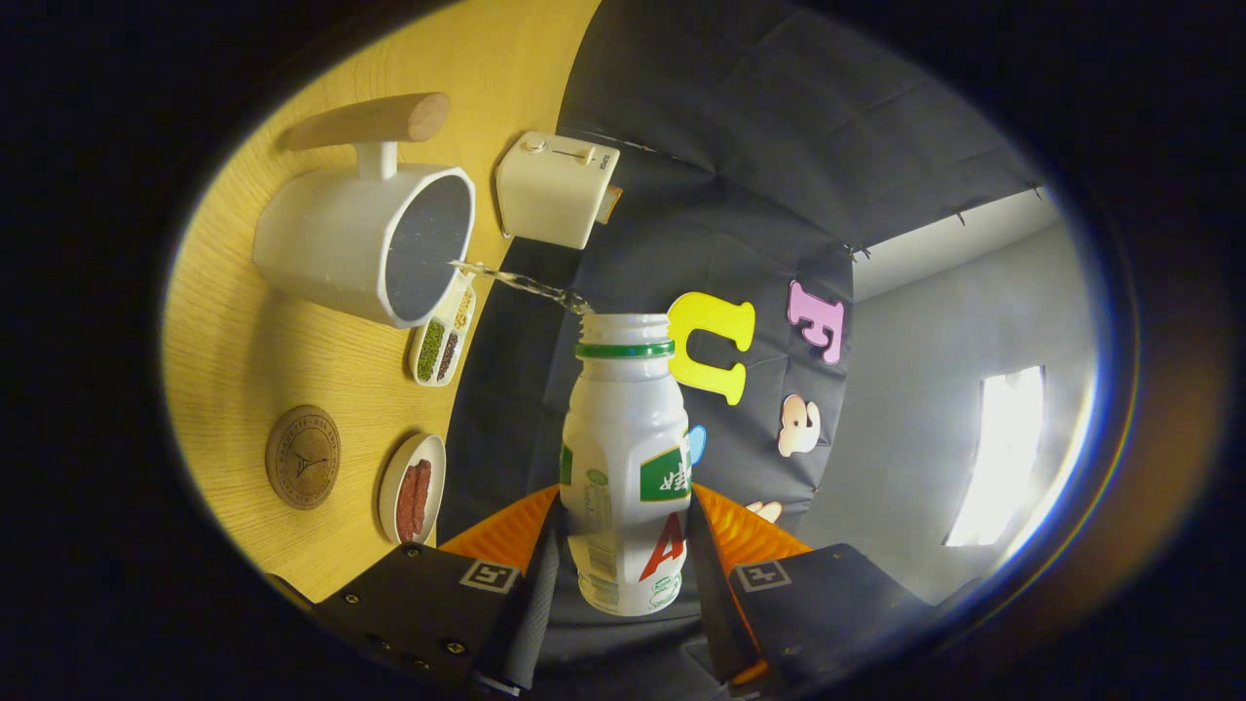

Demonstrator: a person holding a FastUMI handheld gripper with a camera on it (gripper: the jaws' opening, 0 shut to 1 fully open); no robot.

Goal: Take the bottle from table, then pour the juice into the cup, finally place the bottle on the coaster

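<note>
A white bottle (623, 458) with a green neck ring and no cap sits between my fingers, and my gripper (623, 531) is shut on its body. The whole view is rolled sideways, so the bottle is tipped toward the cup. A thin clear stream of juice (521, 282) runs from the bottle's mouth to the rim of the white cup (360, 243), which has a dark inside and a wooden handle. The round brown coaster (303, 457) lies on the wooden table (243, 360), off to the side of the cup and nearer to my fingers.
A cream toaster (553, 187) stands beyond the cup by the booth wall. A narrow tray of beans (443, 338) lies beside the cup's rim. A small oval dish with red strips (413, 499) lies between the coaster and the table's edge.
</note>
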